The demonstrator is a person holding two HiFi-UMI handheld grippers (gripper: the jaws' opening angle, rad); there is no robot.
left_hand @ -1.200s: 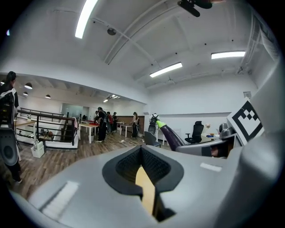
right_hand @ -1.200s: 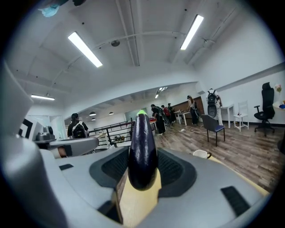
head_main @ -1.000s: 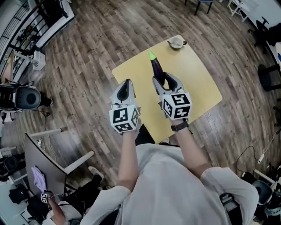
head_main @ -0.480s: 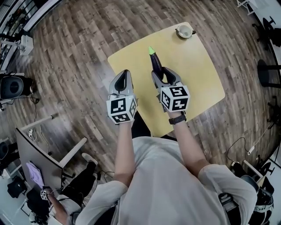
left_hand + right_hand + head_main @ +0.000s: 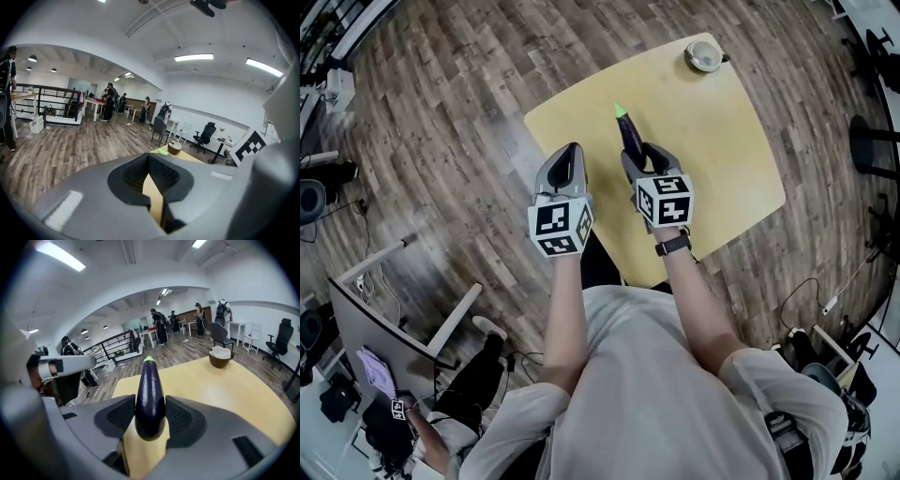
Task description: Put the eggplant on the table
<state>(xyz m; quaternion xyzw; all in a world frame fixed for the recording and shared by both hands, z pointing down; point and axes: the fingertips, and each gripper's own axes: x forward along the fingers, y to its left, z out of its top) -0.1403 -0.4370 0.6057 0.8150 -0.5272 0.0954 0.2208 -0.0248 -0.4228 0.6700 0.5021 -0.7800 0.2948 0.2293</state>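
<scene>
A dark purple eggplant (image 5: pixel 626 134) with a green tip sticks out forward from my right gripper (image 5: pixel 646 157), whose jaws are shut on its thick end. In the right gripper view the eggplant (image 5: pixel 150 392) sits squeezed between the two black pads, over the yellow table (image 5: pixel 220 390). It hangs above the table's near-left part (image 5: pixel 581 117); whether it touches the top I cannot tell. My left gripper (image 5: pixel 569 156) floats beside it on the left, over the table's near edge, jaws closed together and holding nothing. In its own view the left gripper (image 5: pixel 151 165) shows only a thin slit.
A brown-and-white cup (image 5: pixel 705 54) stands at the table's far right corner, also seen as a cup (image 5: pixel 219 356) in the right gripper view. Wooden floor surrounds the square table. Chairs, desks and several people are far off in the room.
Both grippers have sunk toward the table. The eggplant stays clamped in the right one, its tip now closer to the tabletop.
</scene>
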